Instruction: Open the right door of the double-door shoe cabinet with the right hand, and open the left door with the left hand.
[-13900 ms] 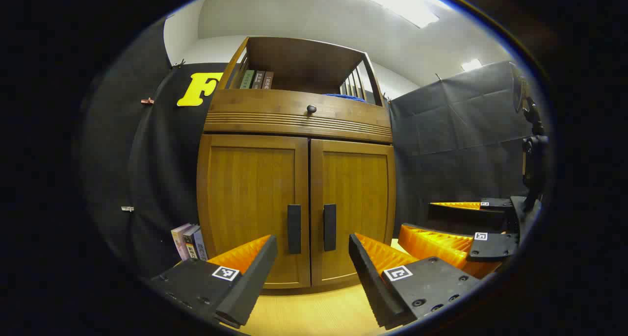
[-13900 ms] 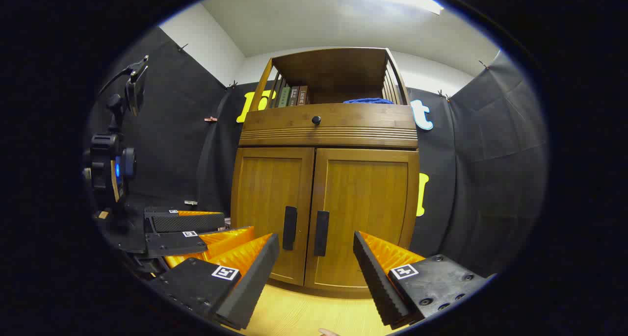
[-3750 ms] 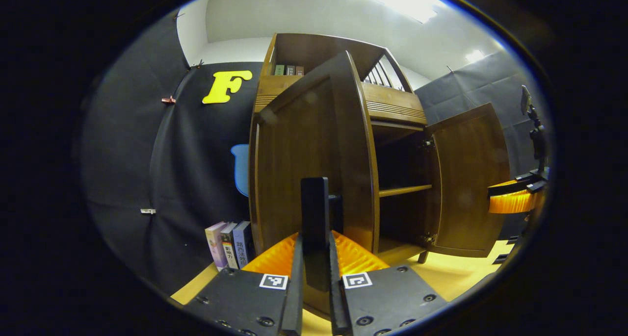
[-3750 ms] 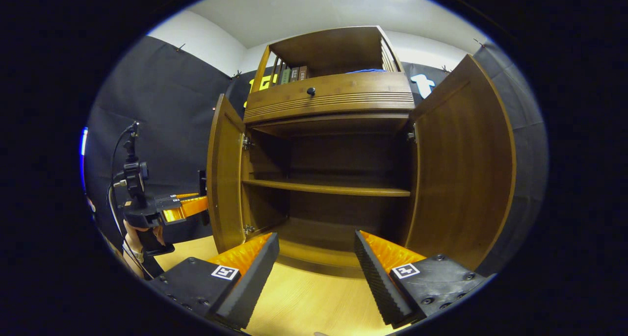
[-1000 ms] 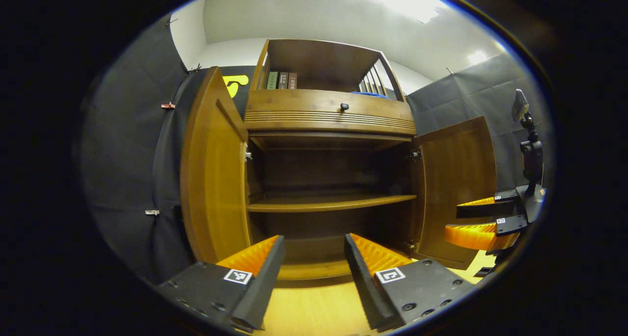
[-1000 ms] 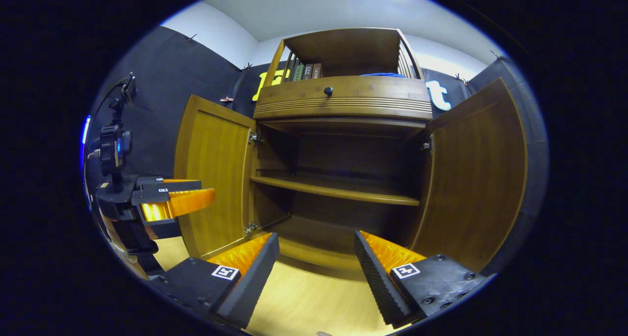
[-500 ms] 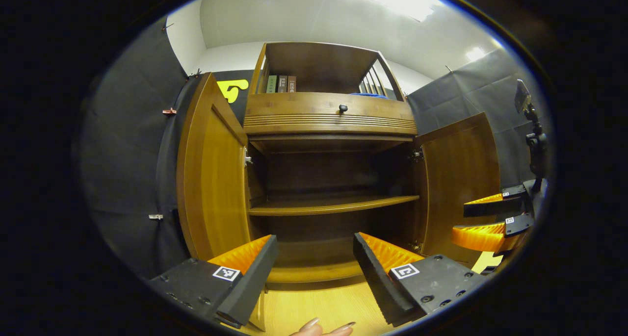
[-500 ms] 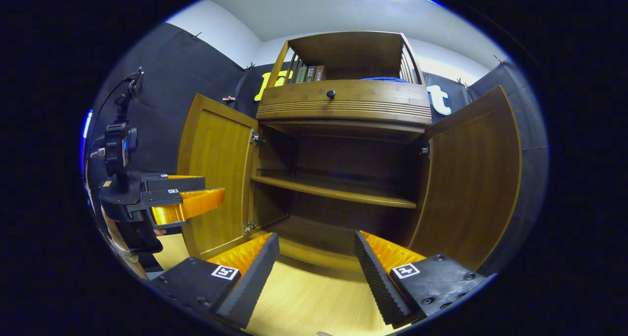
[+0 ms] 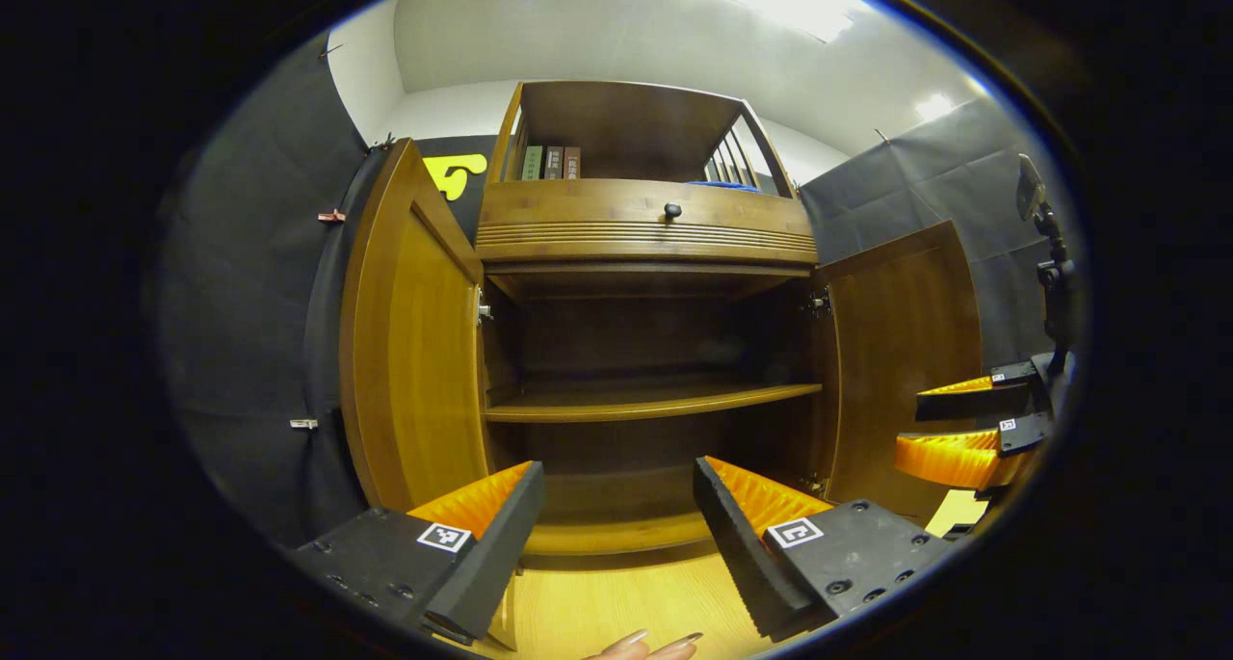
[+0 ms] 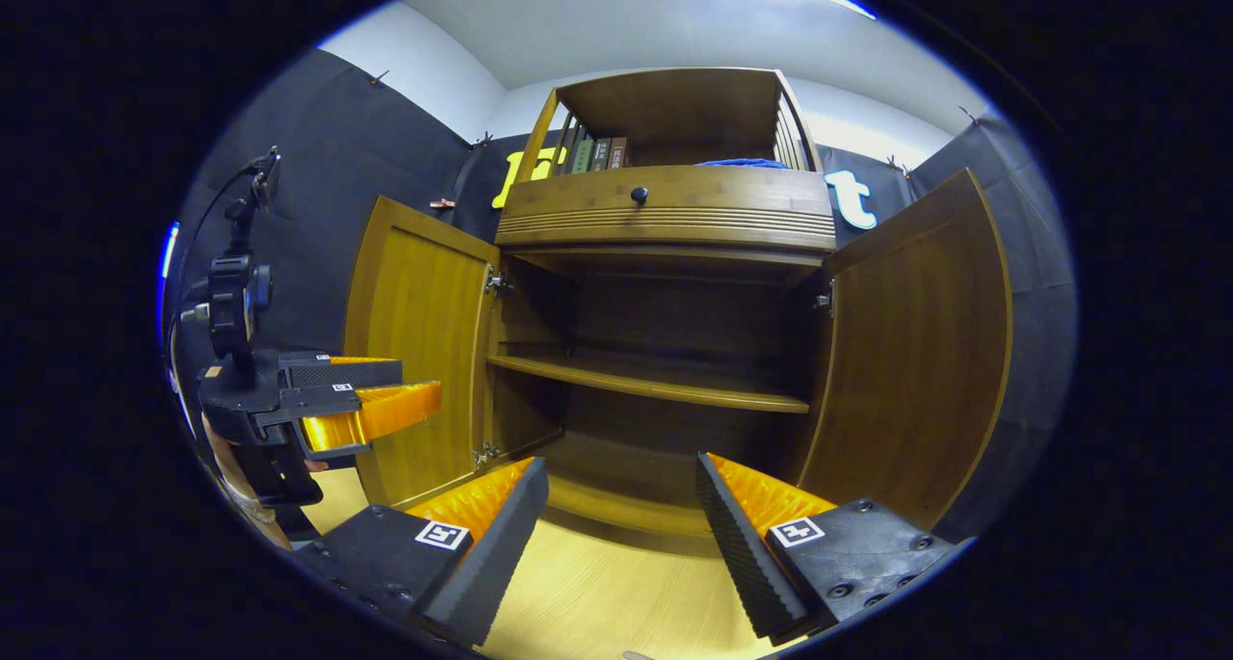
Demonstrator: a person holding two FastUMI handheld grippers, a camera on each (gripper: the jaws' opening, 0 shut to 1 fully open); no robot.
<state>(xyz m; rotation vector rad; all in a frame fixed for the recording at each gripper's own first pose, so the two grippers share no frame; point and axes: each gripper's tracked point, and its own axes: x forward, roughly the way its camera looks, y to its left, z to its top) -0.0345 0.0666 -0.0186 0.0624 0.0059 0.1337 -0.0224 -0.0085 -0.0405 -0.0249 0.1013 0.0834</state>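
The wooden shoe cabinet [image 9: 645, 226] [image 10: 674, 212] stands straight ahead with both doors swung wide. Its left door [image 9: 409, 352] [image 10: 419, 352] and right door [image 9: 901, 352] [image 10: 915, 352] show their inner faces, and a bare shelf [image 9: 650, 402] [image 10: 655, 379] crosses the dark inside. My left gripper [image 9: 616, 506] is open, back from the cabinet front, holding nothing. My right gripper [image 10: 621, 506] is open too, likewise short of the cabinet. The right gripper [image 9: 963, 429] appears at the far right of the left gripper view. At the left of the right gripper view is the left gripper [image 10: 371, 400].
A drawer with a round knob [image 9: 672, 211] [image 10: 639, 195] sits above the doors. Books [image 9: 549, 162] and a blue cloth [image 10: 742, 163] lie in the open top shelf. Light wooden floor [image 9: 626, 602] [image 10: 607, 593] runs up to the cabinet. Fingertips [image 9: 645, 644] show at the bottom edge.
Over the last second both grippers shifted only slightly and stayed open. Much earlier both doors were closed; the left gripper was shut on the left door's handle and has let go.
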